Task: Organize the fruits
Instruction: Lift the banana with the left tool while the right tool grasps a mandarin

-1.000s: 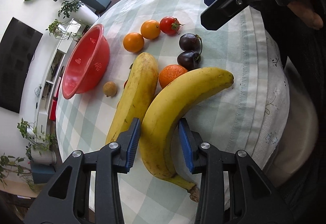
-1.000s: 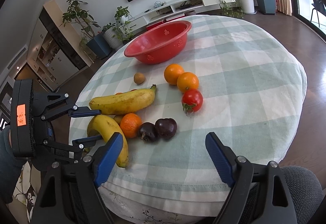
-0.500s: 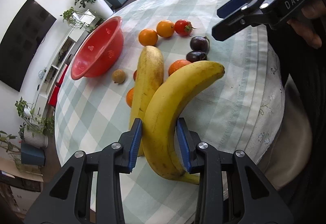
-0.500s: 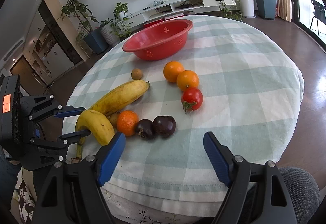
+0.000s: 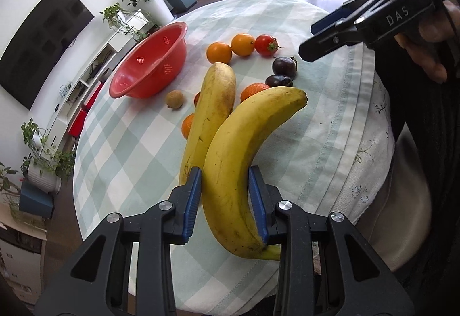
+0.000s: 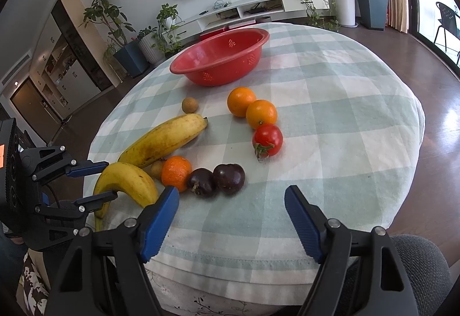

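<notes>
The left gripper [image 5: 225, 201] pinches the curved bright-yellow banana [image 5: 241, 157] between its blue-padded jaws, both pads pressed against the fruit's lower half near the stem. In the right wrist view the same gripper [image 6: 95, 180] sits at about 9 o'clock, its jaws clamped on the banana [image 6: 126, 180] at the near-left edge of the round table under a pale green-and-white checked cloth [image 6: 330, 114]. Whether the banana's tip rests on the cloth or hangs just above it, I cannot tell.

Beside it, toward 11 o'clock in the left wrist view, lies a second, straighter, brown-speckled yellow banana [image 5: 211, 111], touching the held one along its side. A mandarin orange [image 6: 176, 173] sits just beside the held banana's tip, with two dark purple plums [image 6: 217, 180] next to it at 3 o'clock. Farther back, two round oranges [image 6: 251, 108] and a red tomato with a green calyx [image 6: 267, 140] form a short row. A small tan round fruit [image 6: 190, 105] lies between the speckled banana and the red perforated plastic colander [image 6: 221, 57], which stands at 12 o'clock, nothing in it.

The right gripper [image 6: 231, 218] hovers over the near table edge, jaws spread wide and holding nothing.
</notes>
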